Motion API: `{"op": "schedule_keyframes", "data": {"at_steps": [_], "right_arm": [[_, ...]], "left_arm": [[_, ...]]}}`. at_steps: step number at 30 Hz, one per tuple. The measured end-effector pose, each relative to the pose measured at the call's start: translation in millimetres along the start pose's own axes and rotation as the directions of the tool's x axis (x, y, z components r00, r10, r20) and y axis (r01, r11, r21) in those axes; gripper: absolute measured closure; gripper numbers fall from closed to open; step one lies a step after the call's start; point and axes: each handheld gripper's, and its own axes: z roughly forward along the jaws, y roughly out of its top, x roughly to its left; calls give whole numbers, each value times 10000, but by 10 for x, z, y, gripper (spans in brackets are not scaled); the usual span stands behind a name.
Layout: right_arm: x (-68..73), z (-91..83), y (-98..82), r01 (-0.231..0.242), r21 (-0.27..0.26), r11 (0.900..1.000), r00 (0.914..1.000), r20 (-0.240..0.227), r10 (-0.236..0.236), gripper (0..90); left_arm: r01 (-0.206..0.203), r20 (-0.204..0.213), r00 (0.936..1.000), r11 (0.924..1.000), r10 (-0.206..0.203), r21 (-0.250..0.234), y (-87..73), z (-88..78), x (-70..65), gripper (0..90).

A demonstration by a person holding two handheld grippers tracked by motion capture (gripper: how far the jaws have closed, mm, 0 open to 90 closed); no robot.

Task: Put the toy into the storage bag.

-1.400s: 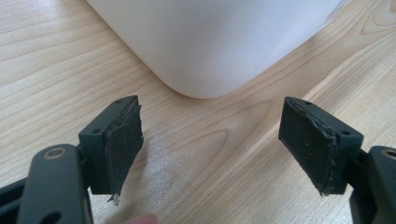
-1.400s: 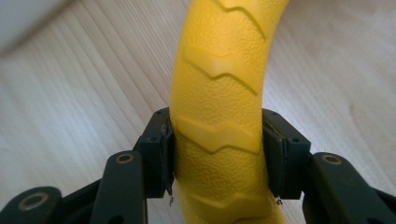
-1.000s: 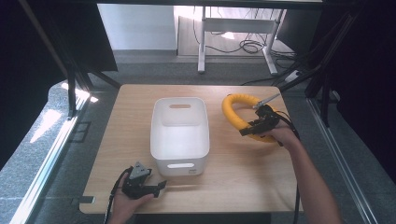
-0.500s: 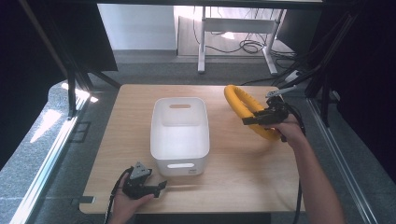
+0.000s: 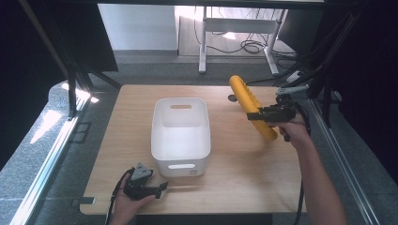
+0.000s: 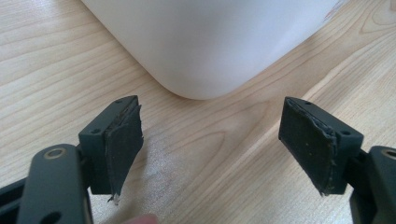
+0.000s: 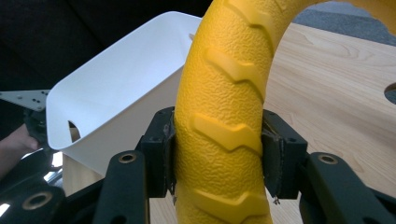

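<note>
The left claw (image 6: 219, 149) was black, its worn dark pads (image 6: 122, 149) frayed, with round bolts on the links. A grey three-cornered plate (image 5: 141, 172) topped it. The right claw (image 7: 218, 154) matched. Both forearms were bare.

My table (image 5: 244, 159) is pale wood or wood-look laminate with visible grain and a smooth, low-sheen finish; a dull scuffed patch shows between my left jaws in the left gripper view. The bin (image 5: 180, 136) looks like white plastic, smooth and semi-matt, with soft reflections on its wall. The ring (image 7: 224, 116) is yellow, rubbery or plastic, with a pebbled, matt skin and raised zigzag treads. On my right gripper (image 7: 217, 156), the pads (image 7: 164, 154) are black, matt and rough-edged. My left gripper (image 6: 219, 144) has dark grey pads (image 6: 122, 140), worn and frayed along the edges, on smooth black plastic-looking bodies.
</note>
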Motion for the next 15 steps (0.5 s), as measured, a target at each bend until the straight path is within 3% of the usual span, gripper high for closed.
{"op": "schedule_keyframes", "data": {"at_steps": [3, 15], "right_arm": [[35, -38, 12, 36, -327, 9995, 9999, -95, -39, 520], [185, -108, 30, 374, -795, 9961, 9987, -305, -400, 519]], "left_arm": [[-3, -12, 10000, 10000, 3, 7, -1, 2, 1, 218], [-56, 20, 10000, 10000, 56, 16, 4, -2, -7, 217]]}}
